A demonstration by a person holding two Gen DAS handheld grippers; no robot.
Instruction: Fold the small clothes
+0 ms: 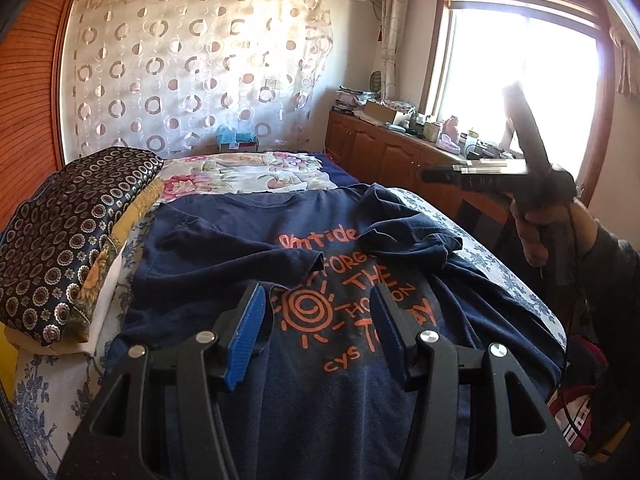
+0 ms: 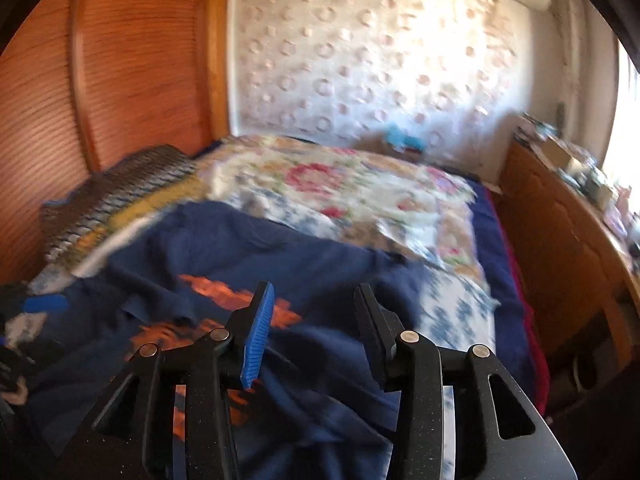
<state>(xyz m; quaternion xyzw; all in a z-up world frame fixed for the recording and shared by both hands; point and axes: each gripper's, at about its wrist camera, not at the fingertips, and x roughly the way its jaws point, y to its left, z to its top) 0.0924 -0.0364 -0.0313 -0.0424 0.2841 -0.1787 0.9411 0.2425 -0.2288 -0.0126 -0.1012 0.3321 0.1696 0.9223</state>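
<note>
A navy T-shirt [image 1: 224, 240] with orange print lies spread on the bed, both sleeves folded in over the chest. My left gripper [image 1: 318, 292] is open and empty, just above the shirt's printed middle. My right gripper [image 2: 314, 292] is open and empty, above the shirt's right side; this view is blurred. The shirt [image 2: 248, 236] shows there too. In the left wrist view the right gripper's body [image 1: 480, 176] is held in a hand above the bed's right edge.
A dark patterned pillow stack [image 1: 68, 232] lies at the bed's left. A floral sheet [image 1: 256, 172] covers the far bed. A wooden cabinet [image 1: 384, 148] with clutter runs along the right under the window. A wooden wardrobe [image 2: 120, 72] stands at left.
</note>
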